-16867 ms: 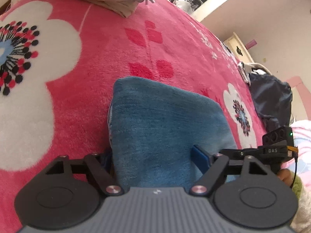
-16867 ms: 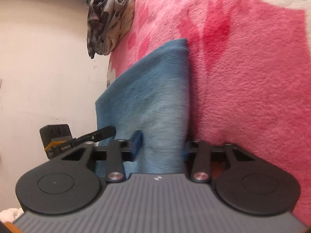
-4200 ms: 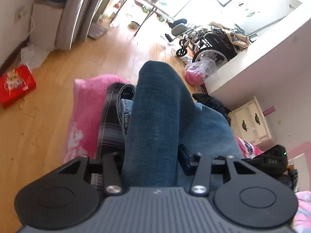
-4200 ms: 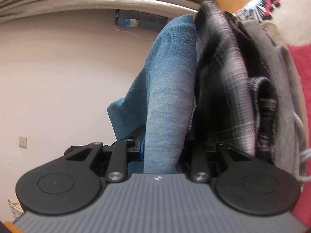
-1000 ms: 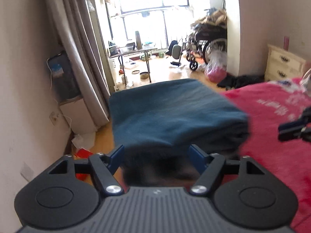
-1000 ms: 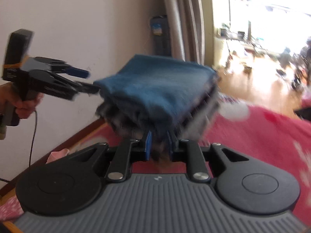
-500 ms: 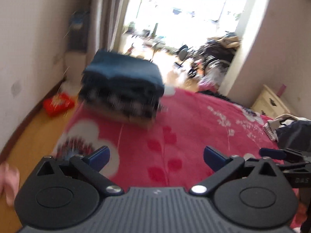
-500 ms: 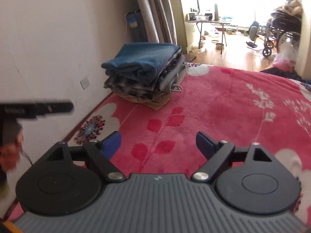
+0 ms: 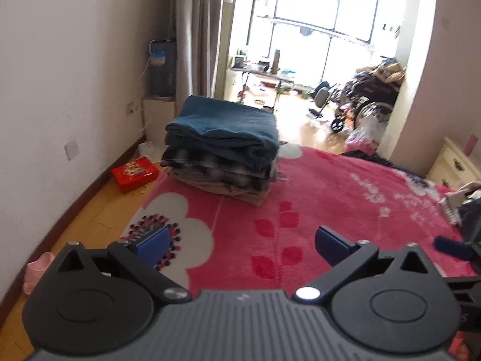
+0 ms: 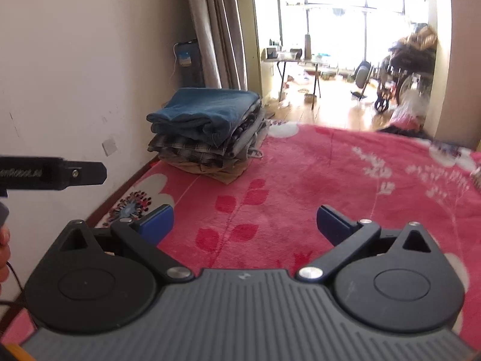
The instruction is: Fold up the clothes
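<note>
blanket [image 9: 330, 198]: pink, white flowers | top garment [image 9: 222, 123]: blue | box [image 9: 135, 174]: red

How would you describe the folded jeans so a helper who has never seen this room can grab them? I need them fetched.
Look at the pink flowered blanket and follow it to the far corner by the wall and grey curtain, where a stack of folded clothes sits. The folded blue jeans are the top layer, plain blue denim above a dark plaid piece and a tan one at the bottom.
</note>
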Demonstrator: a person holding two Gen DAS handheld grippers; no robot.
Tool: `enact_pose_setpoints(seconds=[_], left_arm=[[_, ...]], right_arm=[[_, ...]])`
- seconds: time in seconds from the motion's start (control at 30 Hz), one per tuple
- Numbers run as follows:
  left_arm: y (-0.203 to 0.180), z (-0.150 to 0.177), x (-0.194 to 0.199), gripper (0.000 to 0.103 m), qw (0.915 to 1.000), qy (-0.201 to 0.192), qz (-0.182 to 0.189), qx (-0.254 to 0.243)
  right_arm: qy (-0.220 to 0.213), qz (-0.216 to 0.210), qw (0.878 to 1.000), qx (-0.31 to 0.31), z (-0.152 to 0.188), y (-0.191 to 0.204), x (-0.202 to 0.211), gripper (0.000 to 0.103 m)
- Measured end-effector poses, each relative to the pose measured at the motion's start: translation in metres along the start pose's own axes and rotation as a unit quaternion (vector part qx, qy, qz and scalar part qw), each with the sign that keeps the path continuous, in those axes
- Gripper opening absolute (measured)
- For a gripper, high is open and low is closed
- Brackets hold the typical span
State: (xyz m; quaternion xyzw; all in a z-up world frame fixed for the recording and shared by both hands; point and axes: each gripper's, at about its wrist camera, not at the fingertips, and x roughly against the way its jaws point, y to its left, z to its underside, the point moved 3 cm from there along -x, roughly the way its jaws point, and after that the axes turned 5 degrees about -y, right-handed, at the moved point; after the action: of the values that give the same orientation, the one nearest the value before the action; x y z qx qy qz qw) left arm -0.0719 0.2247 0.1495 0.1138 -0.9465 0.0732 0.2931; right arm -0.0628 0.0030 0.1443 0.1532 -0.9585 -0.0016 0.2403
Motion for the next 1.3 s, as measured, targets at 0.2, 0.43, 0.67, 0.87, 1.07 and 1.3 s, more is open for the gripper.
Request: enact_pose_setpoints(seconds=[0.2,0.43,0.67,0.87,1.07,1.3], left_arm=[[0.007,0.011,-0.006,0.103,0.9992,0.021,-0.032,0.005],[0.019,0.023,-0.01,0.103,0.9963,0.02,-0.066,0.051],[0.012,0.024,-0.012,0.103,0.9971,0.012,-0.075,0.003],[0.016,0.024,-0.014,0.103,0.9972,0.017,-0.073,-0.001],[0.02,0.023,-0.013,0.103,0.9971,0.018,-0.074,-0.004],[0.023,0.023,-0.012,0.103,0.9966,0.019,-0.08,-0.009]], right_arm=[[-0.01,0.028,0.999,0.024,0.0,0.008,0.003,0.102],[-0.002,0.087,0.994,0.072,0.007,0.017,-0.006,0.102],[0.011,0.098,0.993,0.061,0.006,0.021,-0.011,0.102],[0.04,0.09,0.995,0.034,0.007,0.024,-0.019,0.102],[0.037,0.086,0.995,0.045,0.005,0.033,-0.019,0.102],[0.032,0.08,0.995,0.045,0.0,0.04,-0.019,0.102]])
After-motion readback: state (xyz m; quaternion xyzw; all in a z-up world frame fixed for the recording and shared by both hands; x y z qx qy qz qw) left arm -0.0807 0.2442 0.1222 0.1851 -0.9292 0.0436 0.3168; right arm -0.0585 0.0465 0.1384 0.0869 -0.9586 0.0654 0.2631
